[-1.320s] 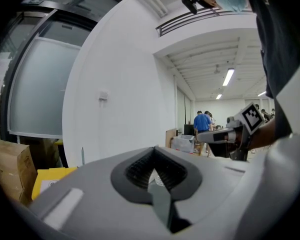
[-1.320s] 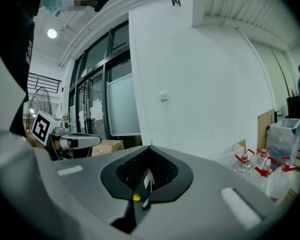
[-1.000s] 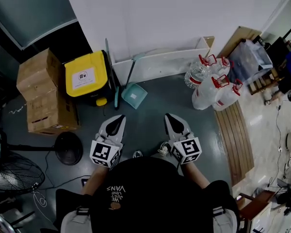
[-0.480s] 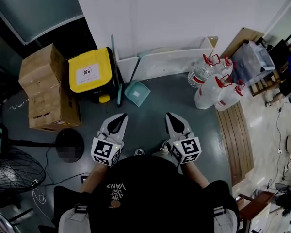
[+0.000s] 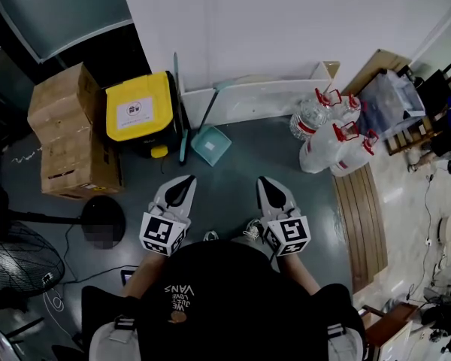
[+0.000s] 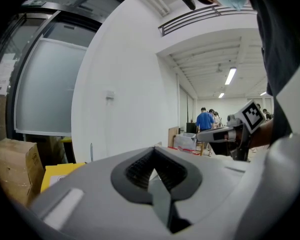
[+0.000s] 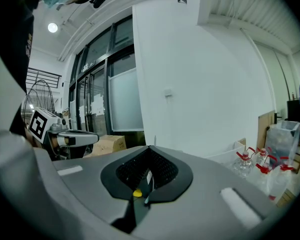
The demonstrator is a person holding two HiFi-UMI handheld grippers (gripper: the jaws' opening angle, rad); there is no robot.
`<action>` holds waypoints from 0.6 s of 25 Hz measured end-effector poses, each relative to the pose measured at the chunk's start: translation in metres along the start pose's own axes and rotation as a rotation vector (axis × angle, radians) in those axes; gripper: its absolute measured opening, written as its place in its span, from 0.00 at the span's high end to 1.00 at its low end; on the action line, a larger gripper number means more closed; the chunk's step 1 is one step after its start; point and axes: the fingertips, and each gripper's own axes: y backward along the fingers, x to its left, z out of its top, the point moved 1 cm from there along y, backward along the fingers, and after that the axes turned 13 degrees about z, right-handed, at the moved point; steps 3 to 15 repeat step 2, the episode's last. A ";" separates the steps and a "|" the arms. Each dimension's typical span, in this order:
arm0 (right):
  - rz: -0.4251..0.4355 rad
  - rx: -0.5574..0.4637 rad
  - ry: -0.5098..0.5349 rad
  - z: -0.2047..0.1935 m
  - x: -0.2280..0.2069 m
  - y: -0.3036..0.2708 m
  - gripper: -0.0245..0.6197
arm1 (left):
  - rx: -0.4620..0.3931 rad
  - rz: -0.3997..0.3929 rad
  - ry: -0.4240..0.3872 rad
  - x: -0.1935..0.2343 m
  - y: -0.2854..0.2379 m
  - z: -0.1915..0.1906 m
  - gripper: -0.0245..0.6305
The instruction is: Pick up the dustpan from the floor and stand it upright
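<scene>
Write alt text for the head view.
From above, a person holds the left gripper and right gripper, both shut and empty, over a grey floor. Ahead, a teal dustpan rests by the wall, between a yellow-lidded bin and water jugs.

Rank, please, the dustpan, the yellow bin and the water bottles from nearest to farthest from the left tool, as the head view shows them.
1. Dustpan, just ahead of the left tool, near the wall.
2. Yellow bin, ahead and to the left.
3. Water bottles, far over on the right.
</scene>
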 end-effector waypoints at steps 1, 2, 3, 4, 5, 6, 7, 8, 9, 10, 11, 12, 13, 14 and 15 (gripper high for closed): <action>0.000 -0.001 0.000 0.001 -0.001 0.000 0.96 | -0.001 0.003 -0.001 0.000 -0.001 0.001 0.89; 0.000 -0.001 -0.001 0.001 -0.002 0.000 0.96 | -0.002 0.005 -0.001 0.000 -0.002 0.001 0.89; 0.000 -0.001 -0.001 0.001 -0.002 0.000 0.96 | -0.002 0.005 -0.001 0.000 -0.002 0.001 0.89; 0.000 -0.001 -0.001 0.001 -0.002 0.000 0.96 | -0.002 0.005 -0.001 0.000 -0.002 0.001 0.89; 0.000 -0.001 -0.001 0.001 -0.002 0.000 0.96 | -0.002 0.005 -0.001 0.000 -0.002 0.001 0.89; 0.000 -0.001 -0.001 0.001 -0.002 0.000 0.96 | -0.002 0.005 -0.001 0.000 -0.002 0.001 0.89; 0.000 -0.001 -0.001 0.001 -0.002 0.000 0.96 | -0.002 0.005 -0.001 0.000 -0.002 0.001 0.89; 0.000 -0.001 -0.001 0.001 -0.002 0.000 0.96 | -0.002 0.005 -0.001 0.000 -0.002 0.001 0.89; 0.000 -0.001 -0.001 0.001 -0.002 0.000 0.96 | -0.002 0.005 -0.001 0.000 -0.002 0.001 0.89; 0.000 -0.001 -0.001 0.001 -0.002 0.000 0.96 | -0.002 0.005 -0.001 0.000 -0.002 0.001 0.89; 0.000 -0.001 -0.001 0.001 -0.002 0.000 0.96 | -0.002 0.005 -0.001 0.000 -0.002 0.001 0.89; 0.000 -0.001 -0.001 0.001 -0.002 0.000 0.96 | -0.002 0.005 -0.001 0.000 -0.002 0.001 0.89; 0.000 -0.001 -0.001 0.001 -0.002 0.000 0.96 | -0.002 0.005 -0.001 0.000 -0.002 0.001 0.89; 0.000 -0.001 -0.001 0.001 -0.002 0.000 0.96 | -0.002 0.005 -0.001 0.000 -0.002 0.001 0.89; 0.000 -0.001 -0.001 0.001 -0.002 0.000 0.96 | -0.002 0.005 -0.001 0.000 -0.002 0.001 0.89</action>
